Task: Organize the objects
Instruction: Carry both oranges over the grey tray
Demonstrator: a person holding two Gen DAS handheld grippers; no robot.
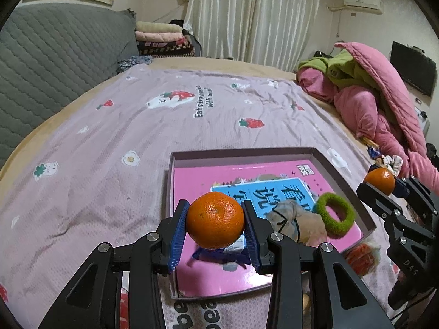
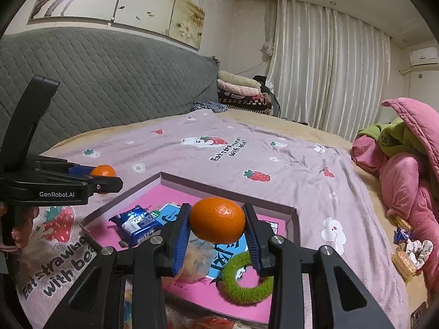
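The left hand-held gripper [image 1: 215, 220] is clenched on an orange [image 1: 215, 220], its blue pads pressing on both sides of the fruit, which hangs over the near end of the box [image 1: 343, 176]. The right hand-held gripper [image 2: 216, 220] grasps a second orange [image 2: 217, 220] the same way, above the box's middle. Each gripper also shows at the edge of the other's view, fruit between its pads.

Under them the shallow box lies on the bed, on a lilac blanket [image 1: 109, 142] printed with strawberries. Inside it lies a pink book [image 1: 208, 172] with a blue panel. On the book rest a blue snack packet [image 2: 137, 224], a crumpled clear bag [image 2: 197, 257] and a green hair ring [image 2: 244, 282]; the ring lies toward the right edge, the packet to the left.

Further right, at the bed's edge, lie small snacks and a scrunchie [image 2: 417, 249]. Beyond them sits a heap of pink and green quilts [image 1: 365, 93]. At the far end are a grey headboard [image 2: 96, 82], folded blankets [image 1: 162, 38] and pale curtains [image 1: 252, 13]
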